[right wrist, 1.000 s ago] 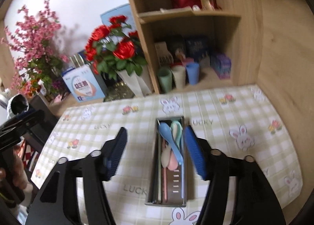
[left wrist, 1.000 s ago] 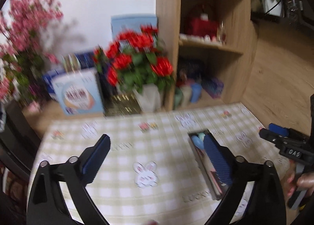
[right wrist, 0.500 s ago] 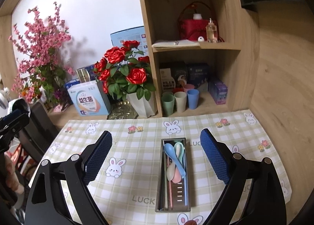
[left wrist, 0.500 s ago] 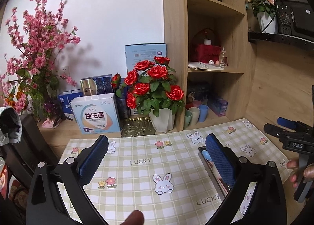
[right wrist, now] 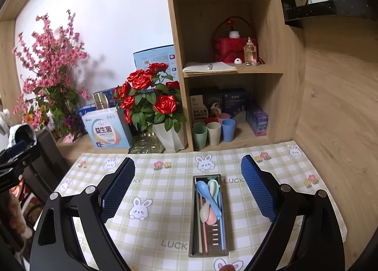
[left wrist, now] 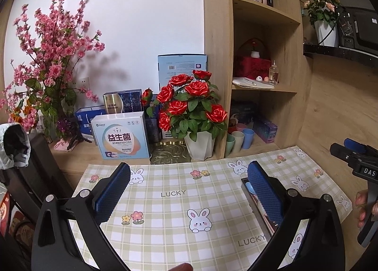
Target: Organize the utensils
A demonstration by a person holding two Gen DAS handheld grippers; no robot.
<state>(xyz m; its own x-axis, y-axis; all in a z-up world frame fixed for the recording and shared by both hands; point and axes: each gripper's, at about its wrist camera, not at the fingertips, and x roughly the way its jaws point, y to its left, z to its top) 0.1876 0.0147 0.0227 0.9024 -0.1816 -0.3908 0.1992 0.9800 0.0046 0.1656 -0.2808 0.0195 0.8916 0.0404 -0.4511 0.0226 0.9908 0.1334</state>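
While the wooden shelf unit (right wrist: 226, 58) towers at the back as the biggest holder, its lowest bay keeps a cluster of upright cups (right wrist: 213, 130) — green, cream, blue and pink — with printed boxes behind them, and the bay above carries a red basket (right wrist: 230, 46), a small glass bottle and a folded cloth. Beside the unit, a white pot of red roses (right wrist: 151, 96) stands on the bench (right wrist: 70, 150), with a light-blue carton (right wrist: 107, 132) to its left and a pink blossom spray further left. On the checked rabbit-print mat (right wrist: 165, 212) lies the dark, narrow utensil tray (right wrist: 208, 253), set lengthwise away from the camera. Inside it rest a blue spoon (right wrist: 208, 196), a pale green spoon (right wrist: 213, 187) and a pinkish-cream spoon (right wrist: 205, 212), bowls overlapping toward the far end, alongside thin straight utensils running the tray's length.

Above the mat the right tool (right wrist: 187, 188) hangs with its blue-padded fingers spread wide and holding nothing, the tray lying between and below them. In the left wrist view the left tool (left wrist: 189, 190) is likewise spread apart and empty, poised over bare mat; the tray (left wrist: 256, 207) sits partly hidden behind its right-side finger. At that view's right edge, the person's hand grips the right tool's handle.
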